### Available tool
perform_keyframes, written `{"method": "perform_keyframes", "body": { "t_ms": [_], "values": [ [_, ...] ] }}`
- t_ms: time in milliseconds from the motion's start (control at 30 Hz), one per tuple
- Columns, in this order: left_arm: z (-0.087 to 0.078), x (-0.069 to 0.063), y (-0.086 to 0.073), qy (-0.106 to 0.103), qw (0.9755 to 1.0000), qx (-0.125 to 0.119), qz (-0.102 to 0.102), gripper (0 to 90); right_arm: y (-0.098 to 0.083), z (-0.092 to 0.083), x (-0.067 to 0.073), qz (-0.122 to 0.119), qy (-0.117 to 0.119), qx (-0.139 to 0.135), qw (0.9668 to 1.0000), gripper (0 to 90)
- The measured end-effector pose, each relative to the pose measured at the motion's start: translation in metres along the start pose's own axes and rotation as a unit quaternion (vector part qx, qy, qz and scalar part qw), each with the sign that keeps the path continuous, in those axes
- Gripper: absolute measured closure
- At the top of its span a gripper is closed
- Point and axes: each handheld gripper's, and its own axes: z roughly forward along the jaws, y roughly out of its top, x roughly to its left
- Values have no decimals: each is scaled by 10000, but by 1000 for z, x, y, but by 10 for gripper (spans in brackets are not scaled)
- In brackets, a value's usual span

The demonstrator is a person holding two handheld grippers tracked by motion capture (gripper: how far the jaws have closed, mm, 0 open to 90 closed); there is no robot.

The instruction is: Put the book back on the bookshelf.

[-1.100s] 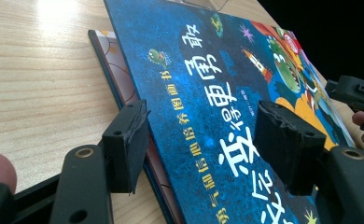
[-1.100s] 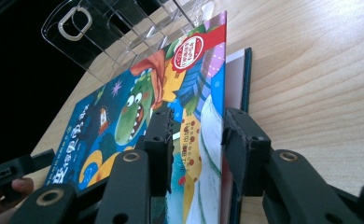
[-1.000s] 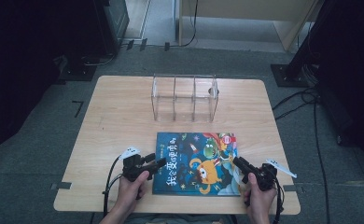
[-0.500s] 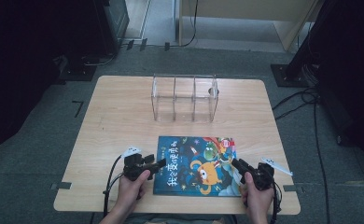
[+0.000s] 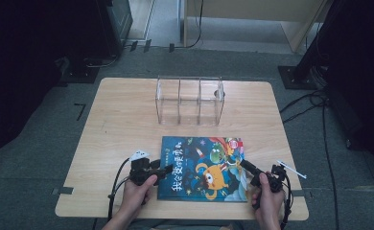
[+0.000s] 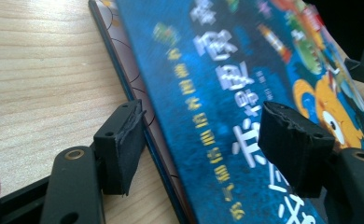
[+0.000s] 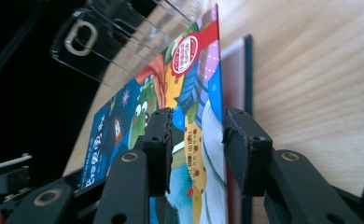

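Observation:
A children's picture book with a blue cover lies flat near the table's front edge. My left gripper is at its left, spine edge. In the left gripper view the jaws straddle that edge with gaps on both sides; they have just been opening. My right gripper is at the book's right edge. In the right gripper view the front cover is raised off the pages and stands between the jaws, leaning on one pad. These jaws have just been closing, and a gap remains at the other pad.
A clear acrylic organizer with three compartments stands behind the book at mid-table. The wooden table shows bare wood to the left and right. Cables trail from both grippers toward the person. Dark equipment and cables surround the table on the floor.

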Motion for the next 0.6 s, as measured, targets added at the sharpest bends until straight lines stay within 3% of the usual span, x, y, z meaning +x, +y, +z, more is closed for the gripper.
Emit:
{"method": "perform_keyframes", "body": {
  "t_ms": [200,233,333,500,600],
  "values": [
    [0,-2,0,29,10000,-39,56,314,-1,-5,6,-356,79,-164,9992,633],
    [-2,-2,-1,-55,9999,-92,107,331,-1,-6,6,-361,96,-185,9991,633],
    [-2,-3,-1,-47,9998,-117,169,347,-1,-6,7,-415,82,-210,9989,634],
    [-7,-3,-1,-145,9993,-327,130,391,-5,-3,10,-642,-178,-204,9976,633],
    [-7,-1,-1,-172,9993,-323,79,409,-8,-1,13,-832,-393,-215,9955,630]
  ]
}}
